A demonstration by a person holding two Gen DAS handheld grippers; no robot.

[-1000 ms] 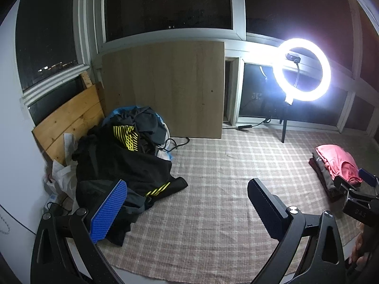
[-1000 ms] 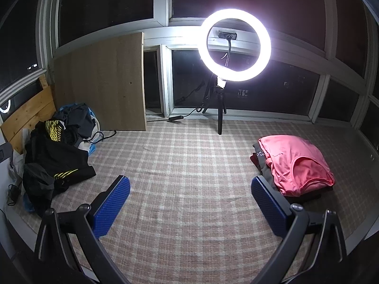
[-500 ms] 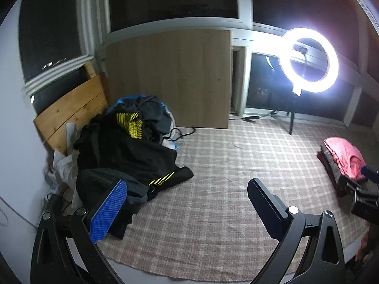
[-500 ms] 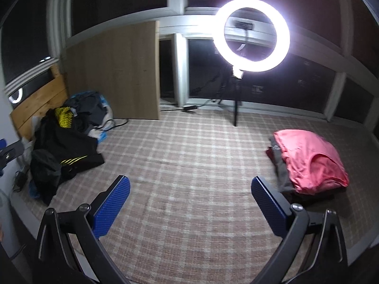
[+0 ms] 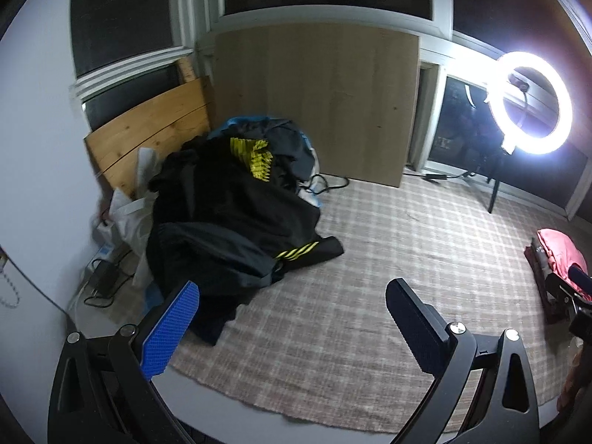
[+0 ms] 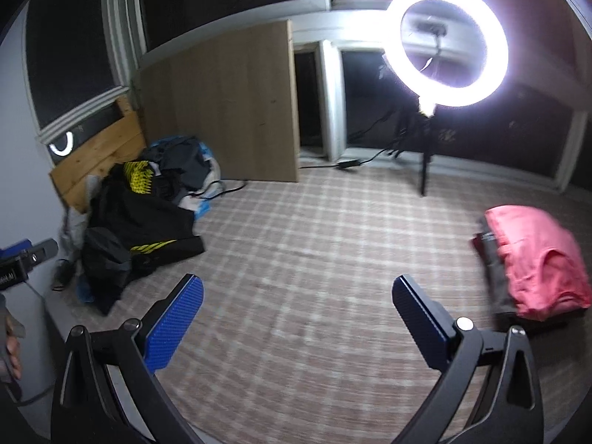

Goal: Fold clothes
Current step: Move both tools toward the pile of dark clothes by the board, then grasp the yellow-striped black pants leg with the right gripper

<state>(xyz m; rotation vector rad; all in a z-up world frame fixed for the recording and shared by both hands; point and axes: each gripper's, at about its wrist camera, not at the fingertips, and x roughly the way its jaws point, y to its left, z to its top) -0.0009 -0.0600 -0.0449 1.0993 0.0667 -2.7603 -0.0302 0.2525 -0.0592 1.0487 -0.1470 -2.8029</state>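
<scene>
Pink folded stack (image 5: pixel 562 255) cut off (right edge); rug (image 6: pixel 296 277) motion-blurred.

clothes heaps (image 5: pixel 236 218) – 2 | ring light (image 6: pixel 449 44) – 1 | wooden boards (image 5: pixel 314 103) – 2

Ahead and to the left of the left hand-held gripper (image 5: pixel 292 318), a heap of unfolded clothes (image 5: pixel 236 218) lies on the rug (image 5: pixel 370 277), at the rug's left edge. Behind the heap, a plank panel (image 5: pixel 148 137) and a larger board (image 5: pixel 314 100) lean against the windows. A ring light (image 5: pixel 529 103) stands far ahead to the right, at the rug's back edge. Just right of the right hand-held gripper (image 6: pixel 296 314), a folded stack (image 6: pixel 532 259) rests on the rug, well apart from the heap.
</scene>
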